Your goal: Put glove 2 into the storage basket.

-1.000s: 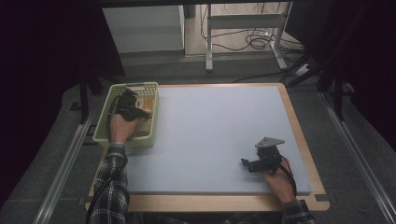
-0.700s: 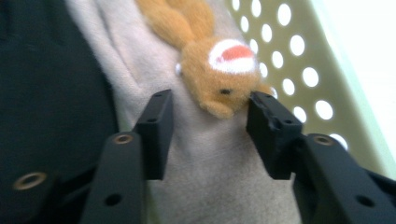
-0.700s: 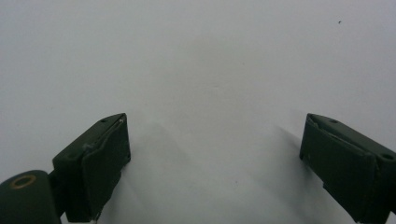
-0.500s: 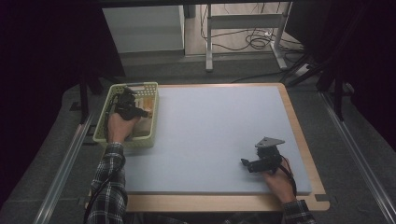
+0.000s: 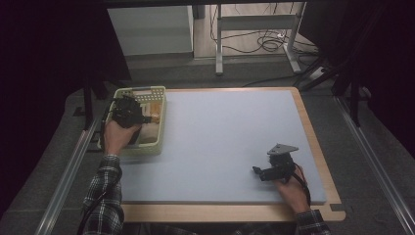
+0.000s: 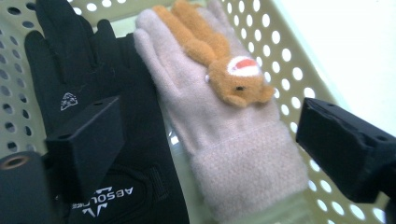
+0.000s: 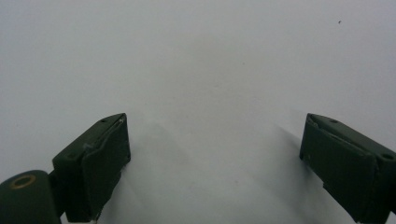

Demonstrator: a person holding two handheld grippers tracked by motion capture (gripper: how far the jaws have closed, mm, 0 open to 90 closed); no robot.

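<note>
A pale yellow perforated basket (image 5: 160,128) stands at the table's left edge. A pink knit glove (image 6: 224,140) with a brown plush animal (image 6: 219,60) on it lies inside, beside a black glove (image 6: 84,60). My left gripper (image 5: 128,111) hovers over the basket. Its jaws have just been opening and now stand wide, with the pink glove below the gap of the left gripper (image 6: 210,112) and neither pad pressing on it. My right gripper (image 5: 258,172) rests low at the table's near right. Seen along its own jaws, the right gripper (image 7: 215,126) is open with nothing between them.
A pale blue mat (image 5: 225,137) covers the wooden table (image 5: 313,132). Metal rails run along both sides of the table. Beyond the far edge are a white cabinet (image 5: 147,29), table legs and cables on the floor.
My left hand has shifted a little over the basket, toward the left. The right hand and its gripper have stayed put.
</note>
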